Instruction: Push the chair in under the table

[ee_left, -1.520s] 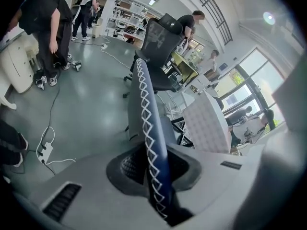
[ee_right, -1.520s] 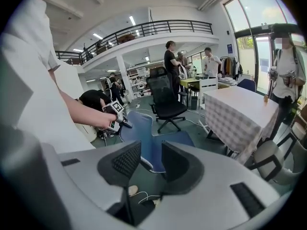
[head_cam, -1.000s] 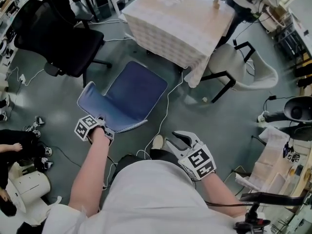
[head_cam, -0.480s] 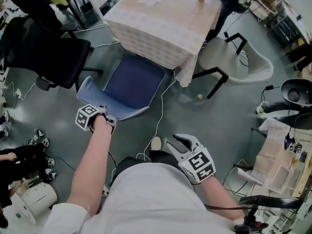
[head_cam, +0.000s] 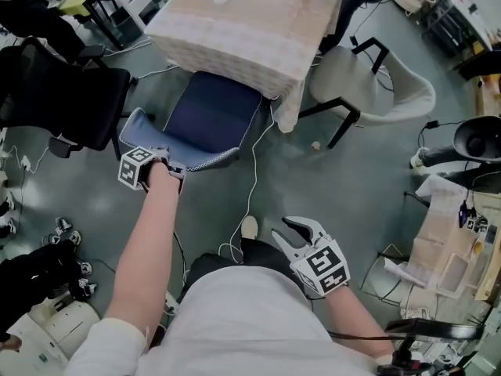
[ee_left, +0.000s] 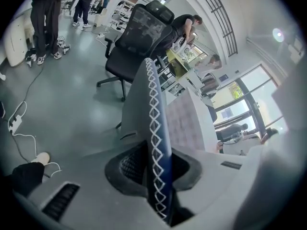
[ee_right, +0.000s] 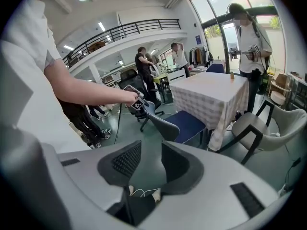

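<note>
A blue chair (head_cam: 210,120) with a white-stitched backrest edge (ee_left: 154,143) stands at the table (head_cam: 250,22), which wears a checked cloth; the seat's far end sits under the cloth's edge. My left gripper (head_cam: 154,163) is shut on the top of the backrest, whose rim runs up between the pads in the left gripper view. My right gripper (head_cam: 296,233) hangs open and empty near my body, low in the head view. In the right gripper view the chair (ee_right: 180,123) and table (ee_right: 211,95) lie ahead beyond the parted fingers.
A black office chair (head_cam: 63,92) stands left of the blue chair. A white shell chair (head_cam: 376,92) sits at the table's right side. A white cable (head_cam: 254,178) trails over the floor by my shoe. Several people stand around in the gripper views.
The blue chair has slid toward the table with my left gripper on its backrest, the seat's far end now reaching under the cloth. The right gripper moved little.
</note>
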Action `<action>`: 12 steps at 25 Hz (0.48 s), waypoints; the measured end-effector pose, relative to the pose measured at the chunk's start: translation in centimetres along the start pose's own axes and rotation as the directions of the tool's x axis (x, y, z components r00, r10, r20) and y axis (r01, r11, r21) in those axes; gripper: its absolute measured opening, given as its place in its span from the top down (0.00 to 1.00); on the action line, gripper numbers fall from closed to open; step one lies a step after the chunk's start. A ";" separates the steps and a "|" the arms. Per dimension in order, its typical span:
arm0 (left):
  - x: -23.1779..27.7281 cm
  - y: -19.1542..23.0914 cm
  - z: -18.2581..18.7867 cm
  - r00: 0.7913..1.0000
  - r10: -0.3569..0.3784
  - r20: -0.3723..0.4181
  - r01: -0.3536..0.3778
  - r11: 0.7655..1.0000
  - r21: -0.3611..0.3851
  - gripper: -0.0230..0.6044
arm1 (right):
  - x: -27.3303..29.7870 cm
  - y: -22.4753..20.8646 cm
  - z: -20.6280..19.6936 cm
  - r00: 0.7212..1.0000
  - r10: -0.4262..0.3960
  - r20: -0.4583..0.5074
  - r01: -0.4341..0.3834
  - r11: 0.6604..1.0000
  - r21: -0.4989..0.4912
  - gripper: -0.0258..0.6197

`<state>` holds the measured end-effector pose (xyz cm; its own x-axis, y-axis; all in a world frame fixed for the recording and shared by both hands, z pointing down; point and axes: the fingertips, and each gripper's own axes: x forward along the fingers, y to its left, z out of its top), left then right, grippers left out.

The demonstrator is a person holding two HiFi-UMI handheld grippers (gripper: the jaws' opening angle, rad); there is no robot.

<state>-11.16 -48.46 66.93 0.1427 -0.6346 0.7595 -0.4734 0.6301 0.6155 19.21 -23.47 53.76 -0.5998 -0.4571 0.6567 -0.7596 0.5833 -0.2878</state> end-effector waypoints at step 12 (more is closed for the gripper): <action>4.7 -5.8 -0.5 0.997 -0.068 -0.025 0.068 0.998 -0.010 0.83 | -0.8 -0.5 -2.7 0.999 -0.026 -0.036 0.028 0.999 0.041 0.74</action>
<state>-7.28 -54.86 66.99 0.1966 -0.6646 0.7208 -0.4537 0.5901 0.6678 20.72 -21.54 55.30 -0.5701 -0.4475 0.6890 -0.7856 0.5424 -0.2978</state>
